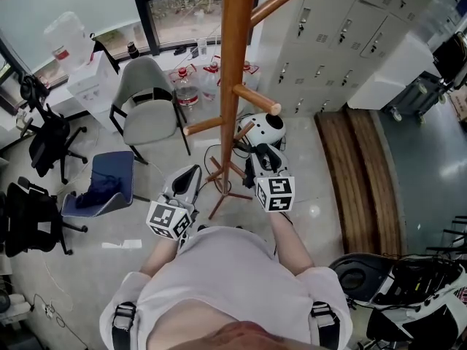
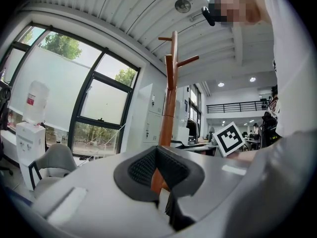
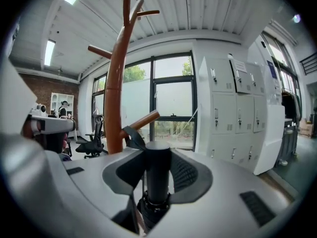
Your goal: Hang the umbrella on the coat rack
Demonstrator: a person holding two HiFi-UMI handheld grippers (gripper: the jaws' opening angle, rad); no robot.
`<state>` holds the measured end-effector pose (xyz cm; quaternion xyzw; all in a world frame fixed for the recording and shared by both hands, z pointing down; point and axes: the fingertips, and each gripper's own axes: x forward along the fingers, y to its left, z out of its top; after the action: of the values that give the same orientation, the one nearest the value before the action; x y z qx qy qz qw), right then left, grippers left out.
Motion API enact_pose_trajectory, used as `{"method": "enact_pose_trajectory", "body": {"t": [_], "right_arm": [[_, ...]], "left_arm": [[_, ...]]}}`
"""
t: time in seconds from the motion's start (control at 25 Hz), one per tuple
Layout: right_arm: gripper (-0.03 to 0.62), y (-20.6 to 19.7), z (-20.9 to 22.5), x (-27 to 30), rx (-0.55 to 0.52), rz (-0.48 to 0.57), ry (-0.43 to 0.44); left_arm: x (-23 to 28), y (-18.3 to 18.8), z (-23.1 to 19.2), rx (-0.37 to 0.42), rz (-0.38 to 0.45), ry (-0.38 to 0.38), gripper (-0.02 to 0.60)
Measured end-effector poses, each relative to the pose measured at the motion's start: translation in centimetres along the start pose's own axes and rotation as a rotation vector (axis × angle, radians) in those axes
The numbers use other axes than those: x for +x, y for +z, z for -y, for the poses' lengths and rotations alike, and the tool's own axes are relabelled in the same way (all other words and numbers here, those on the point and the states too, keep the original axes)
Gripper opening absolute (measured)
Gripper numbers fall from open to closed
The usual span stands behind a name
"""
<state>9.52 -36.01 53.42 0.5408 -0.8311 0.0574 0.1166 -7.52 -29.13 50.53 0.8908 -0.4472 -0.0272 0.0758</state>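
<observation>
A: Pinching the black handle of the umbrella, the jaws of our right gripper hold it upright, just beside the coat rack.

B: And its strap?

A: It reaches toward a lower peg; we cannot tell whether it touches. The jaws of our left gripper are pressed together, empty.

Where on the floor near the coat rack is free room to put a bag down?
Free: the bare floor between the coat rack and the wooden strip. Crowded: round its foot, with a white round object and cables.
</observation>
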Motion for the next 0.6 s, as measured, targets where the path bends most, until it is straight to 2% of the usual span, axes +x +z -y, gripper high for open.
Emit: {"method": "enact_pose_trajectory", "body": {"t": [0.36,0.6], "right_arm": [[0.150,-5.0,-0.7,0.3,0.019,-0.148,0.005],[0.150,-6.7,-1.8,0.6,0.021,-0.195,0.033]], "left_arm": [[0.0,-0.7,-0.2,-0.011,-0.013,0.008,0.009],[-0.1,-1.5,-0.5,-0.023,-0.024,0.015,0.009]]}}
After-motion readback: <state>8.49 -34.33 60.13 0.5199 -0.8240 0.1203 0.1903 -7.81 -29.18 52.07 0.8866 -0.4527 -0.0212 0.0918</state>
